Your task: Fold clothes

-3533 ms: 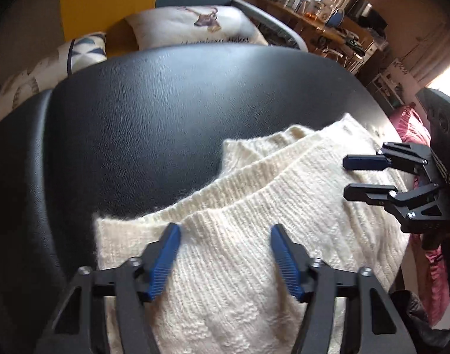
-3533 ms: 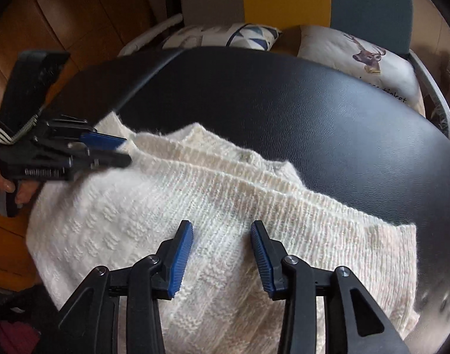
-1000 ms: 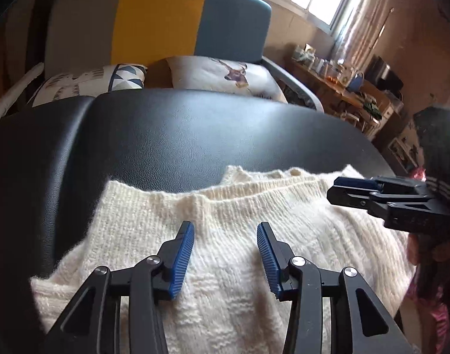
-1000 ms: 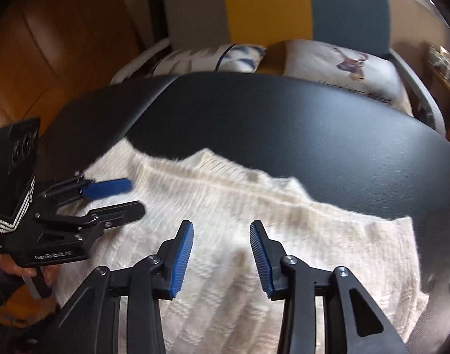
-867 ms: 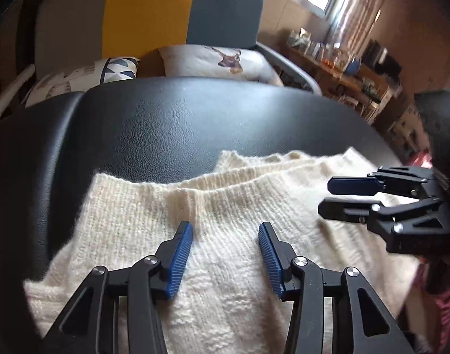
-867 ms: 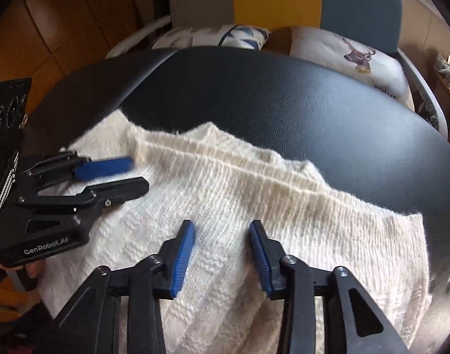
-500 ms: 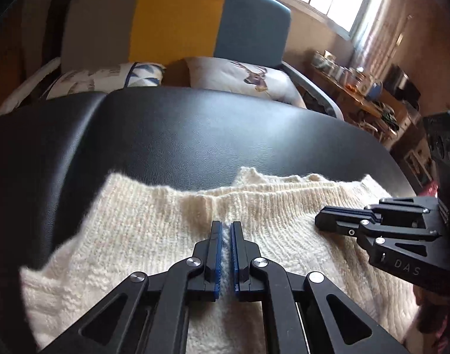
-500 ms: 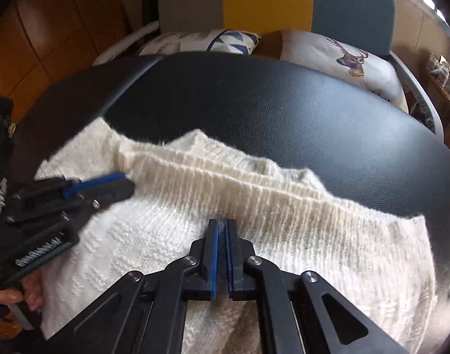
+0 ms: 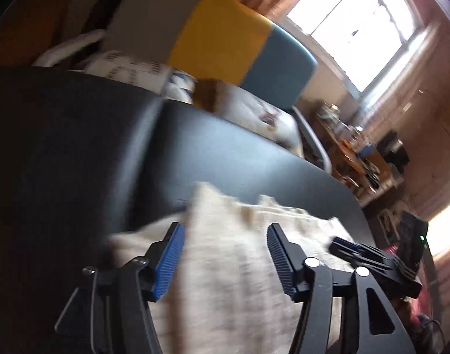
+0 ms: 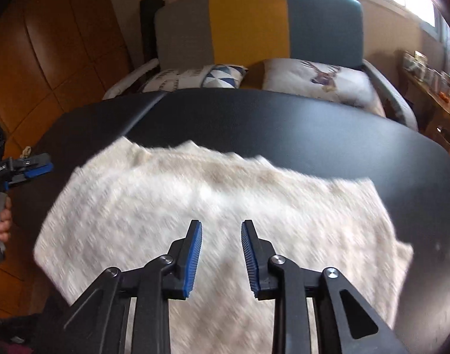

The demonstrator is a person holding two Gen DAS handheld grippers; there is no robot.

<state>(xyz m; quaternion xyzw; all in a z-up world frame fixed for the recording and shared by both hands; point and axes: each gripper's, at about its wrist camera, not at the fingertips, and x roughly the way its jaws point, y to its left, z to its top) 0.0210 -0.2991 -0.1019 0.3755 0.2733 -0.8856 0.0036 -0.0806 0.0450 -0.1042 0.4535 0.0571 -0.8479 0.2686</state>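
- A cream knitted sweater (image 10: 213, 203) lies spread on the black padded table (image 10: 284, 118), filling the near half of the top and reaching the near edge.
- The right gripper (image 10: 220, 253) is above the middle of the knit with its blue-padded jaws apart and nothing between them; only sweater shows through the gap.
- The left gripper (image 9: 223, 259) has its jaws spread wide, also empty, with the sweater (image 9: 225, 265) showing between and below them.
- From the right wrist view, the left gripper (image 10: 33, 166) sits out past the sweater's left edge, over bare black table, apart from the cloth; the person's left hand (image 10: 3, 221) grips its handle.
- From the left wrist view, the right gripper (image 9: 369, 261) is low at the right, over the sweater's right part; motion blur makes it unclear whether it touches the knit.
- The sweater's far edge is uneven, with small peaks, and its right edge stops short of the table's right rim.
- Beyond that far edge a broad band of bare black table runs to the far rim.
- Behind the table stands a sofa (image 10: 254, 29) with grey, yellow and teal back panels, holding a triangle-print cushion (image 10: 222, 79) and a deer-print cushion (image 10: 322, 79).
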